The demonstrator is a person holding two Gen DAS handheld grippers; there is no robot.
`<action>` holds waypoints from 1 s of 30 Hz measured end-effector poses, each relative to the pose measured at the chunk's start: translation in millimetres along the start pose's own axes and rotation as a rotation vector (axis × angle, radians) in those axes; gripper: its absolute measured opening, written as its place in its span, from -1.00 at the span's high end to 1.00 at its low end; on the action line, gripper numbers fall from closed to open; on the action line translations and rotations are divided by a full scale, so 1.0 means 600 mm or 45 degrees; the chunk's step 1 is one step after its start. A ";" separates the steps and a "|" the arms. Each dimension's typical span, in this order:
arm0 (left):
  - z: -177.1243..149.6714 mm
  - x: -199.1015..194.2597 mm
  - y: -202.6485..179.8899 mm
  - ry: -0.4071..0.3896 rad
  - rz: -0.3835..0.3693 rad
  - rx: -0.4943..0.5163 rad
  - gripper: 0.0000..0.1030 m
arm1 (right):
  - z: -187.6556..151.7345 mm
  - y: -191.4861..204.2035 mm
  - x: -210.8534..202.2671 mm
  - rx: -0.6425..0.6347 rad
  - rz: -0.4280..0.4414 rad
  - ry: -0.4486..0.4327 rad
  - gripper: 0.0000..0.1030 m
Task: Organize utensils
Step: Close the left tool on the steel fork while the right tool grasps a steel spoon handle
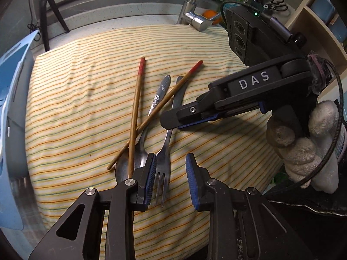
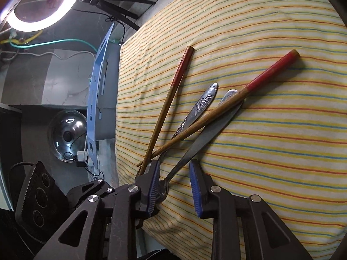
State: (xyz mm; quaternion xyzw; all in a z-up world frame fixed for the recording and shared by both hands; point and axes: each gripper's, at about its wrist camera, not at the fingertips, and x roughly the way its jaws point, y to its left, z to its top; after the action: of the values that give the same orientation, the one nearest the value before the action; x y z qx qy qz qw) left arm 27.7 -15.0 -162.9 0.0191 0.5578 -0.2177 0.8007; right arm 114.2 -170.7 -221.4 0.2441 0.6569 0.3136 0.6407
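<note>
Both claws hover over the pile: the left gripper (image 1: pixel 171 174) gapes part-open, empty, the fork (image 1: pixel 166 149) between its pads beside the spoon (image 1: pixel 138 151). The right gripper (image 2: pixel 175 186) likewise grips nothing. Risk: the crossed chopsticks (image 1: pixel 135 112) snag and scatter.

Striped cloth (image 1: pixel 86 99): soft woven fabric, matt, slightly napped, faintly creased.
Chopsticks, pair (image 1: pixel 136 99): wood, brown, satin finish; upper ends lacquered red, a little worn.
Spoon (image 1: pixel 138 151): polished metal, glossy bowl; handle embossed with a raised pattern.
Fork (image 1: pixel 167 138): metal, smooth, duller grey sheen along handle.
Left tool (image 1: pixel 171 176): matt black plastic frame, bright metal pivot pins, ribbed blue pads, probably rubber.
Right tool (image 2: pixel 174 186): same matt black plastic, metal pins, ribbed blue pads.
Glove (image 1: pixel 308 151): knitted cloth, off-white, fuzzy, soiled.
Tap (image 1: pixel 193 8): brushed metal, silvery.
Counter (image 1: pixel 130 21): speckled, stone-like, matt.
</note>
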 end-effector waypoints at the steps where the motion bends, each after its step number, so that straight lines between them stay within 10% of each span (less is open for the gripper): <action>1: -0.002 0.004 -0.001 0.012 0.013 0.005 0.49 | 0.001 0.001 0.002 0.006 0.001 -0.003 0.51; 30: -0.064 -0.007 -0.053 -0.011 0.118 0.067 0.58 | -0.007 0.003 0.015 0.066 -0.046 -0.084 0.78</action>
State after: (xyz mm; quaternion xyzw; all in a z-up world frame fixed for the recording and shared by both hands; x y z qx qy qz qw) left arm -19.5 -32.0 -167.1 0.0650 0.5469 -0.1950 0.8116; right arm 109.3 -163.3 -226.5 0.2590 0.6476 0.2767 0.6610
